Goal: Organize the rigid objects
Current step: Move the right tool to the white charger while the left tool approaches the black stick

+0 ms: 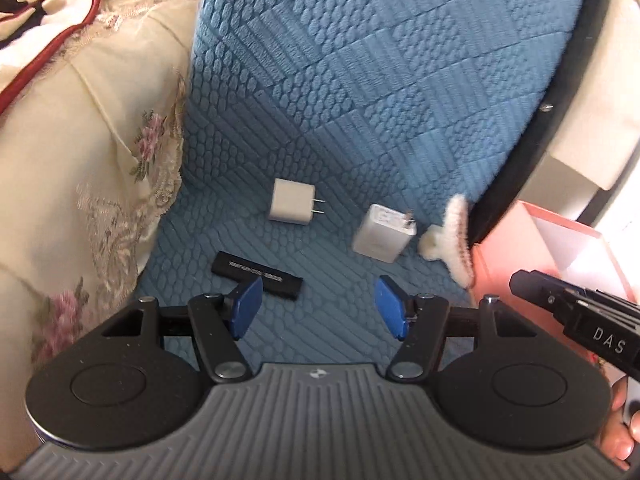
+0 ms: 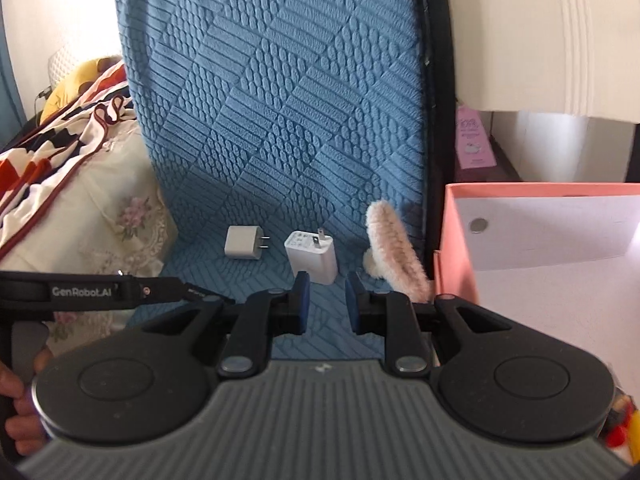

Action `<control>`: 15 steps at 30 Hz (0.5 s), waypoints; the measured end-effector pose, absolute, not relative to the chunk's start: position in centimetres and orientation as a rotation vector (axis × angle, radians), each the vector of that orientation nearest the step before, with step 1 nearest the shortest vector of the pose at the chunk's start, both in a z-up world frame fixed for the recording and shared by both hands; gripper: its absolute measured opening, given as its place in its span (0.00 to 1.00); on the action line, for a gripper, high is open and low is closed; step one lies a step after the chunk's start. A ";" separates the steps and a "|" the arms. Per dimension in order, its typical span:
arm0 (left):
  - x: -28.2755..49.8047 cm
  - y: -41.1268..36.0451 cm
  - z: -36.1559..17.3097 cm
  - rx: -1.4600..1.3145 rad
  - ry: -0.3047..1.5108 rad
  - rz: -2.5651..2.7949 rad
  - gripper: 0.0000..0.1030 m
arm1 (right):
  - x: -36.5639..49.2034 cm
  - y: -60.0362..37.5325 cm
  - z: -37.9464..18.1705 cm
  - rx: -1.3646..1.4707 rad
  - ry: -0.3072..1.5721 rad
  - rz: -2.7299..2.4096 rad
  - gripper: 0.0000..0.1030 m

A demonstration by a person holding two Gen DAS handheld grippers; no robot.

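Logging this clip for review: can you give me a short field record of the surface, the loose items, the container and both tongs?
surface: blue quilted cover
items: small white charger, larger white charger, black stick-shaped device, fuzzy hair claw
container: pink box, at the right, open
left tongs: open, empty, just short of the black device
right tongs: narrowly open, empty, facing the larger charger
bedding: floral cream fabric at the left
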State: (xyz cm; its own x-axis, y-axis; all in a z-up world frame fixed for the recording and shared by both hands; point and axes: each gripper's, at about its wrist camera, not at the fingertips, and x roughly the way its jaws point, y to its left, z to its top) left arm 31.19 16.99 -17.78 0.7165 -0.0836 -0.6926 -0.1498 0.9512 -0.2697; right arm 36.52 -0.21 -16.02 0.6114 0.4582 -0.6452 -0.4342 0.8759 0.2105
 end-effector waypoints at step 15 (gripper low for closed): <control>37.1 19.5 -21.6 -0.325 0.950 0.103 0.82 | 44.4 5.0 -20.6 0.054 0.879 0.540 0.53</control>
